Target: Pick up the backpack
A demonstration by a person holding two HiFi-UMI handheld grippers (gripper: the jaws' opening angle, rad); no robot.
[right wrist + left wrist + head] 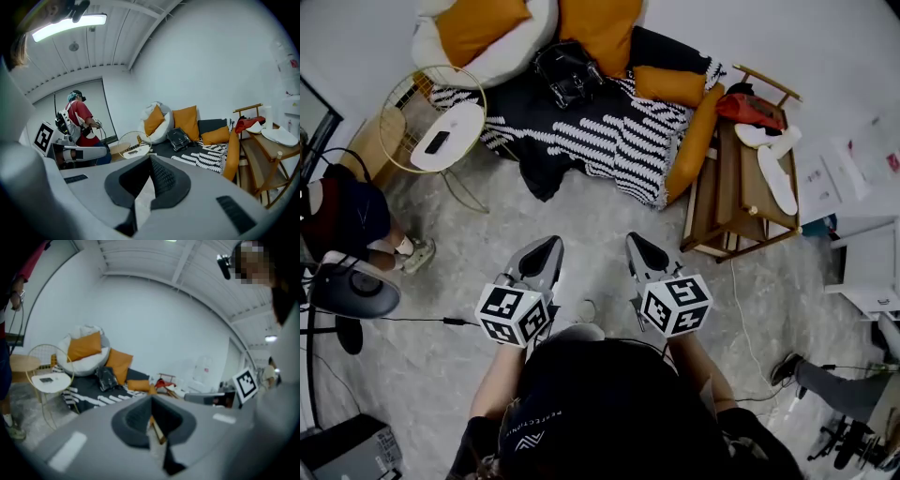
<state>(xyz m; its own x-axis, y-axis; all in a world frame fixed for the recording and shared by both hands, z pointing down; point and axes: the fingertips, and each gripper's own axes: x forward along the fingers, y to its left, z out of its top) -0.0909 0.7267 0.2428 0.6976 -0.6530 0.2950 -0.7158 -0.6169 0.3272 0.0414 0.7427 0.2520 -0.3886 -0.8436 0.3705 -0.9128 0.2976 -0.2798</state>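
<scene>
A black backpack lies on the dark striped bedding of a low sofa bed, among orange cushions; it also shows in the left gripper view as the backpack and in the right gripper view as the backpack. My left gripper and right gripper are side by side over the marble floor, well short of the sofa, both pointing toward it. Both are shut with nothing between the jaws.
A round white wire-frame side table with a remote stands left of the sofa. A wooden rack with a red item and white slippers stands right of it. A person in red stands at left; cables cross the floor.
</scene>
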